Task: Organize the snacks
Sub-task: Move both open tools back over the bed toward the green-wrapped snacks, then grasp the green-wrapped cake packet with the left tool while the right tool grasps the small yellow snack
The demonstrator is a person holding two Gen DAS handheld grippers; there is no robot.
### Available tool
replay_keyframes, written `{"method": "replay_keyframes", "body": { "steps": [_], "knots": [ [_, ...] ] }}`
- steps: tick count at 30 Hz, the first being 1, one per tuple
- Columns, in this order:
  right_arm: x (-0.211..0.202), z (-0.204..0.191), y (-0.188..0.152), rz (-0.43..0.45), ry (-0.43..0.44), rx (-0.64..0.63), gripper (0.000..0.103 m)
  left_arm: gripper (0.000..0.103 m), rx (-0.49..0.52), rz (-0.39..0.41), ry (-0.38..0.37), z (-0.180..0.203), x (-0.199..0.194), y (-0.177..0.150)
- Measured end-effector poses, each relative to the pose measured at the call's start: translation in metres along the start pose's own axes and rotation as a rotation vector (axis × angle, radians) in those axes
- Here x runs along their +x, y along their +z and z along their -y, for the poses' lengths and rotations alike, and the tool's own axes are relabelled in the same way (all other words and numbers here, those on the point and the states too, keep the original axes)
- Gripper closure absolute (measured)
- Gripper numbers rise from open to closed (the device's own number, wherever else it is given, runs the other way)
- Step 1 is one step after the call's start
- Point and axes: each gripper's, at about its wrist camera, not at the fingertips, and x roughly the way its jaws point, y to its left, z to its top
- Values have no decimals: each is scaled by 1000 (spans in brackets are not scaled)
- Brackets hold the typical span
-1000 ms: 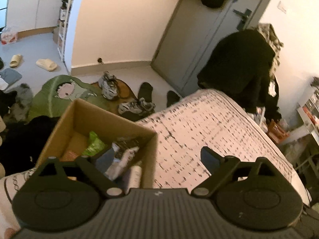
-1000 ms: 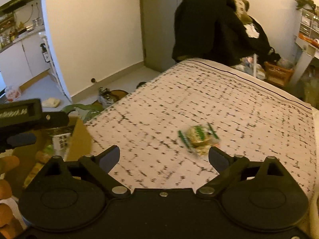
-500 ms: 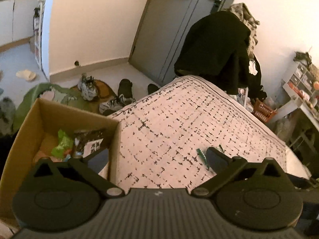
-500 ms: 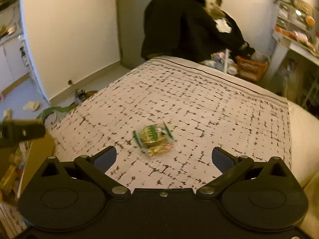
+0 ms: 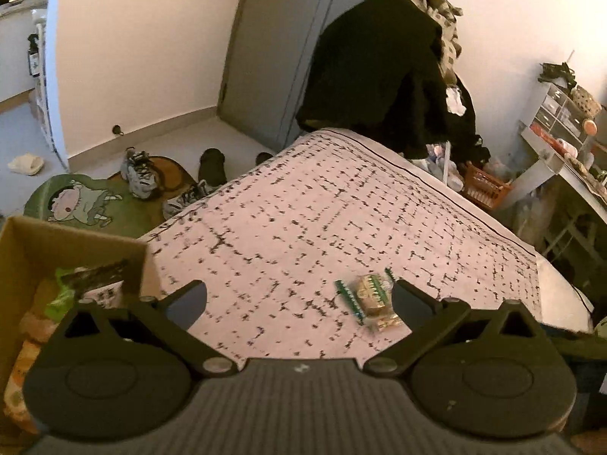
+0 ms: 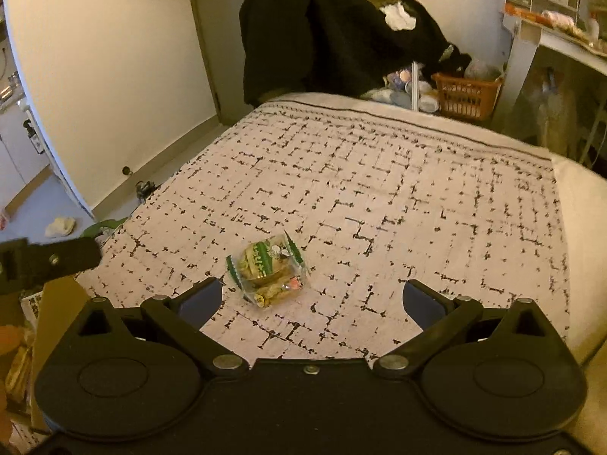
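- A second ago the left wrist view looked down into the cardboard box (image 5: 26, 242); now the box sits at the lower left edge and the bed fills the middle, with the snack packet (image 5: 370, 297) newly in sight.
- In the right wrist view the packet (image 6: 267, 267) has shifted from right of centre toward the left finger, and it looks sharper than before.
- The left gripper (image 5: 299, 299) has just been spreading its fingers; they now stand fully apart with nothing between them but bedcover.
- The right gripper (image 6: 311, 297) also has its fingers wide apart, gripping nothing; the packet lies on the bed just ahead of its left finger.
- Both grippers tilt downward over the bed. Part of the left one shows as a black bar at the left edge of the right wrist view.
- The packet is clear crinkled plastic with green edge strips and a green label, and holds pale brown pieces.
- The bedcover (image 6: 417, 197) is pale pink cloth with a broken black grid print.
- The box is plain brown card, open-topped, with wrappers inside, one bright green.
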Motion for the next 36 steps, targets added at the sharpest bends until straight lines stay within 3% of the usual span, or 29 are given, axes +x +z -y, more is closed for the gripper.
{"method": "replay_keyframes", "body": {
  "steps": [2, 8, 13, 24, 33, 36],
  "knots": [
    [6, 4, 0, -15, 18, 34, 3, 1, 39, -8, -10, 9, 7, 6],
    [33, 15, -6, -95, 69, 184, 27, 1, 140, -14, 15, 37, 27, 24],
    [49, 21, -4, -114, 85, 281, 40, 3, 159, -7, 5, 46, 46, 32],
    [85, 35, -10, -196, 129, 429, 49, 9, 113, -51, -18, 46, 99, 28],
    [110, 27, -11, -207, 129, 391, 51, 23, 101, -75, -36, 46, 132, 17],
    [112, 27, -9, -193, 125, 381, 51, 23, 93, -69, -34, 45, 140, 22]
  ]
}}
